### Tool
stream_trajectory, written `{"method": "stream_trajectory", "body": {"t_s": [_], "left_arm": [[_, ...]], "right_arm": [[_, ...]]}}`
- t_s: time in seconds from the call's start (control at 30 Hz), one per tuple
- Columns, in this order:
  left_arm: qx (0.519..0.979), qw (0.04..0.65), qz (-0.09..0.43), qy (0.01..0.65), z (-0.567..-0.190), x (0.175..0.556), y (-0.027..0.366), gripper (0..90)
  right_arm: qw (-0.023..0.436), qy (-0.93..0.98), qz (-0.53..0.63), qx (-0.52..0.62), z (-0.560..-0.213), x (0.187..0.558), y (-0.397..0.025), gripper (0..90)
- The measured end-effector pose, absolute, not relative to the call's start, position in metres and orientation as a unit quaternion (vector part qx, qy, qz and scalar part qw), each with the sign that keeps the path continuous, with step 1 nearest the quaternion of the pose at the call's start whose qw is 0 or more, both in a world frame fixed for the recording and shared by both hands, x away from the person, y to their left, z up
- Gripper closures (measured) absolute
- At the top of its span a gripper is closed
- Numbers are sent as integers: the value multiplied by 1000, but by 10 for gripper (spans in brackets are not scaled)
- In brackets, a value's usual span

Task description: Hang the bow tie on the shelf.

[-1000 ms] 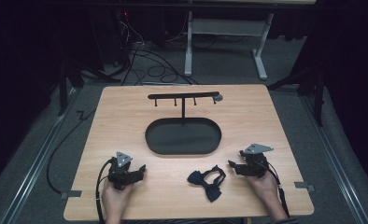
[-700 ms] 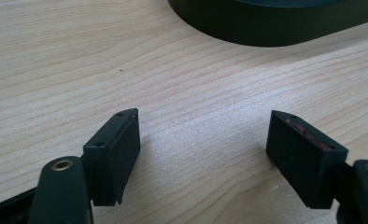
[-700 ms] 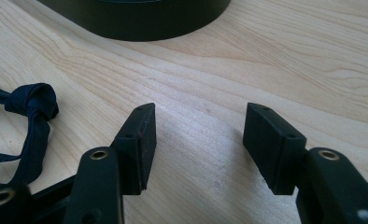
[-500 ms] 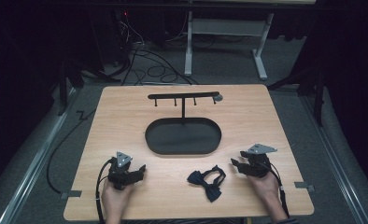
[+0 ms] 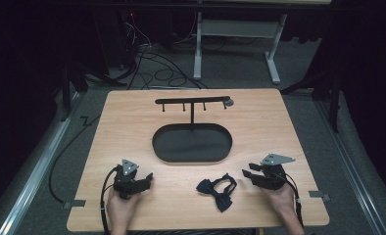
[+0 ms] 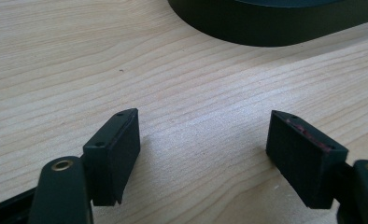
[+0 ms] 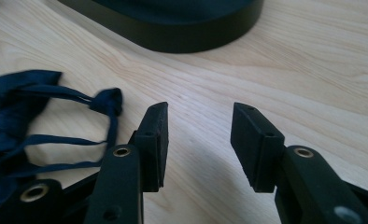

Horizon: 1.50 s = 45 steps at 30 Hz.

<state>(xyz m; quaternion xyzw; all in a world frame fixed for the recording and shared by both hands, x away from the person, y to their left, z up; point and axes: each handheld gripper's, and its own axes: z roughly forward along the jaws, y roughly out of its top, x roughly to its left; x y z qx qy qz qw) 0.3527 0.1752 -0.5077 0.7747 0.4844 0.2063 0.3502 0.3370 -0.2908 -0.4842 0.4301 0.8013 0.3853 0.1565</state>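
A dark navy bow tie (image 5: 219, 192) lies with its strap loops spread near the front edge of the wooden table (image 5: 259, 122). In the right gripper view the bow tie (image 7: 18, 126) sits just left of my jaws. My right gripper (image 5: 248, 172) rests on the table to the bow tie's right, pointing left, open and holding nothing (image 7: 198, 144). At the front left my left gripper (image 5: 149, 178) rests on the table, its jaws wide apart over bare wood (image 6: 203, 156). A black hanger stand (image 5: 193, 102) with small hooks rises from an oval black tray (image 5: 192, 155).
The oval tray's rim (image 6: 266, 32) lies ahead of the left gripper, and the same rim (image 7: 173, 39) lies ahead of the right one. Cables (image 5: 152, 63) and a white desk frame (image 5: 240, 34) are on the floor behind the table.
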Motion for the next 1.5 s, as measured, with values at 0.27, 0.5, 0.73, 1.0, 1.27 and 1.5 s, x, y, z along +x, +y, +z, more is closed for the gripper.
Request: {"method": "stream_trajectory", "body": {"t_s": [0.27, 0.5, 0.73, 1.0, 1.27, 1.5], "left_arm": [[775, 350, 206, 484, -508, 353, 175, 265], [775, 350, 206, 484, -508, 353, 175, 265], [774, 350, 206, 485, -508, 353, 175, 265], [775, 350, 206, 484, -508, 353, 175, 264], [775, 350, 206, 484, -508, 353, 175, 264], [775, 351, 205, 484, -508, 353, 176, 263]], "right_arm": [[141, 808, 388, 420, -479, 334, -277, 586], [120, 817, 396, 401, -479, 332, -261, 585], [105, 832, 384, 388, -485, 336, -250, 628], [80, 841, 374, 382, -495, 340, -247, 816], [77, 842, 378, 375, -491, 338, -248, 898], [89, 838, 392, 370, -480, 338, -245, 900]]}}
